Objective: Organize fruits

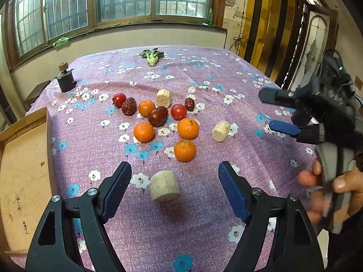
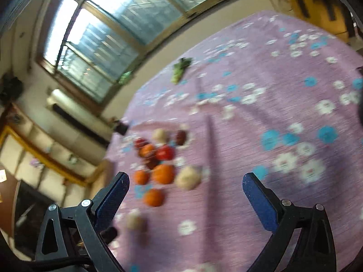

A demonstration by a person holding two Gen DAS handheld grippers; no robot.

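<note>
My surface (image 1: pixel 226 72) wears a purple flowered cloth under barred windows (image 1: pixel 68 6). A cardboard tray (image 1: pixel 22 170) sits off my left jaws' left side. My right view is blurred, its fruit smeared. My left gripper (image 1: pixel 174 176) gapes wide and empty around a pale cut chunk (image 1: pixel 164 188); oranges (image 1: pixel 185 150) and tomatoes (image 1: pixel 178 111) cluster just beyond. My right gripper (image 2: pixel 185 182) is also spread wide, holding nothing.

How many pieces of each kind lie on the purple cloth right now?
Oranges: 4
Tomatoes: 2
Dark red dates: 3
Pale cut cylinders: 3
Leafy green: 1
Total: 13
</note>
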